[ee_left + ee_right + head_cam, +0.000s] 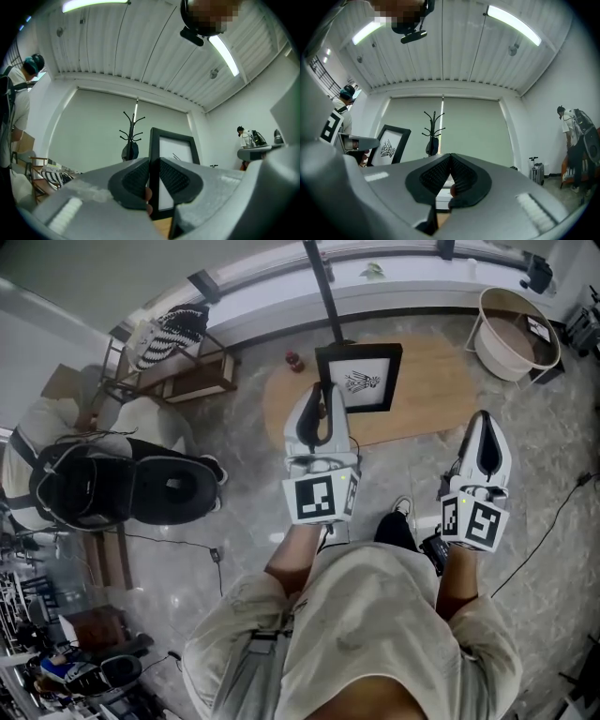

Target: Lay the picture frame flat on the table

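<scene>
While black rectangular picture frame [361, 381] stands upright on wooden tabletop [441, 381], left hand-held gripper [323, 395] clamps its left edge; right hand-held gripper [485, 423] closed, empty.

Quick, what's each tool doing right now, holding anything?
Left tool: closed on the left edge of the picture frame, which stands upright.
Right tool: closed, holding nothing.

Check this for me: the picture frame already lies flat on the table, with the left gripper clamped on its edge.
Wrong: the picture frame stands upright on the table, not flat, as the left gripper view shows. The left gripper is clamped on its edge.
</scene>
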Demonstrator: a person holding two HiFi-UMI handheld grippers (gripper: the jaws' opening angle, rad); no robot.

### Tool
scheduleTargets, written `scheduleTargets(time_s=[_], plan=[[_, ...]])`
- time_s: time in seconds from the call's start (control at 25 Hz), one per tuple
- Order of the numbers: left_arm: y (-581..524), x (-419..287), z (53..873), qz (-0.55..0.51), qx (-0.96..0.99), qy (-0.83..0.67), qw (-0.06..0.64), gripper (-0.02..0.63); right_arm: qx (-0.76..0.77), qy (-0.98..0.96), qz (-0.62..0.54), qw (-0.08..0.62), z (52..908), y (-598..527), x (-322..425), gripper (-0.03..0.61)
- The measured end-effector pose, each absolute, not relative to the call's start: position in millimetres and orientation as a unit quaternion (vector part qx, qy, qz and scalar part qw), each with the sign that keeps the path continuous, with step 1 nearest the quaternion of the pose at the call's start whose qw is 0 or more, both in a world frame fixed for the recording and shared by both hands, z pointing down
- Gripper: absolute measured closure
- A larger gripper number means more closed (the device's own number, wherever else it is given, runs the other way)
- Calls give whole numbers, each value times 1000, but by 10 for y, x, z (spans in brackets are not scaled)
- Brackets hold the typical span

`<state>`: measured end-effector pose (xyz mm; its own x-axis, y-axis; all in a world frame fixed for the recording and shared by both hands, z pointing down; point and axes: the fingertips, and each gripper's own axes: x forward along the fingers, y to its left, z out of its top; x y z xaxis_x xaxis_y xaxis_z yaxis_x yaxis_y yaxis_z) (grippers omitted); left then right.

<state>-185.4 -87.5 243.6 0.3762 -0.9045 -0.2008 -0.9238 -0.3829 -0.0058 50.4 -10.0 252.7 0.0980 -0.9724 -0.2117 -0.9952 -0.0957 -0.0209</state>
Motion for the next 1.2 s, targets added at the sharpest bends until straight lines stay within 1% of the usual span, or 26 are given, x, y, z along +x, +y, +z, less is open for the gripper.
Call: scheduleTargets(time_s=[0.24,0.56,0.92,1.2], plan=[[-1187,-1371,2410,83,-833,544,53,531,-743,662,68,71,2540,-381,954,577],[-1541,-798,2436,81,-844,528,48,531,-754,649,64,82,2564,-635,1483,577],[-1711,15,2412,82,-852,514,56,531,-768,630,70,95,2561,-735,2292,577],[-1784,315,2443,75,-856,508,61,531,-771,628,65,88,2615,-799,2561,577]])
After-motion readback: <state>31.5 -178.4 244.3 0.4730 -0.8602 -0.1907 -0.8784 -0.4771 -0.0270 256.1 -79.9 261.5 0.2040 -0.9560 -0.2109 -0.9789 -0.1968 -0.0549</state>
